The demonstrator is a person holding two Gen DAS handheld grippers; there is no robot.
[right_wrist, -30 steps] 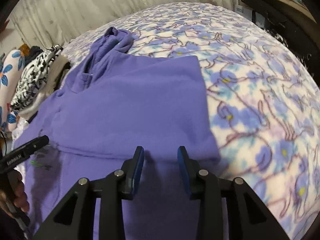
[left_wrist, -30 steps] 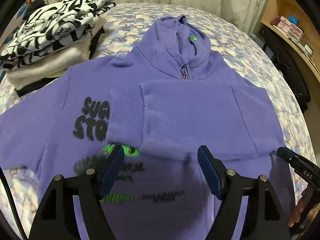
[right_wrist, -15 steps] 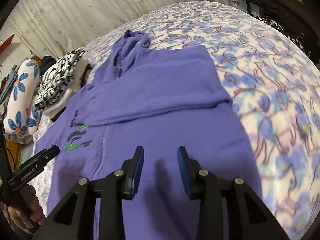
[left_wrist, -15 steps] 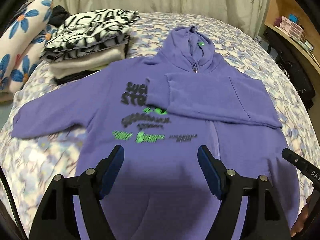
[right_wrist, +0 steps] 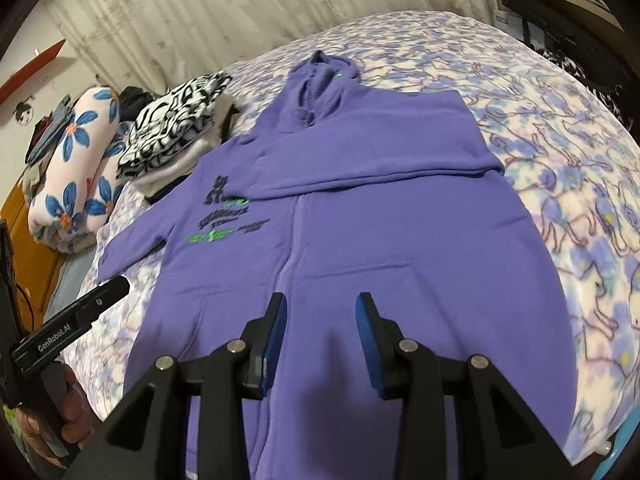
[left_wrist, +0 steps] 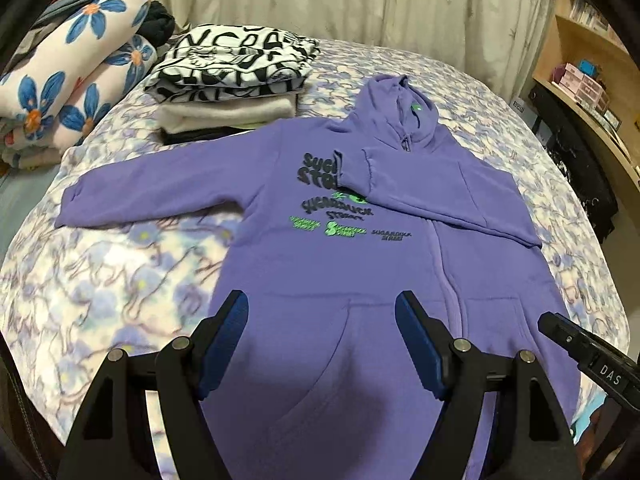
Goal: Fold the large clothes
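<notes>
Both hand-held grippers tilt down over hoodie.

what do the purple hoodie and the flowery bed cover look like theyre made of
Purple zip-up hoodie: looks like thick cotton-type sweatshirt knit, matte, with soft rounded folds and ribbed cuffs; the black and green lettering looks printed on. Blue-and-white floral bed cover: seems a plush fleece, going by its fuzzy, soft-edged pattern, though blur leaves that open.
</notes>
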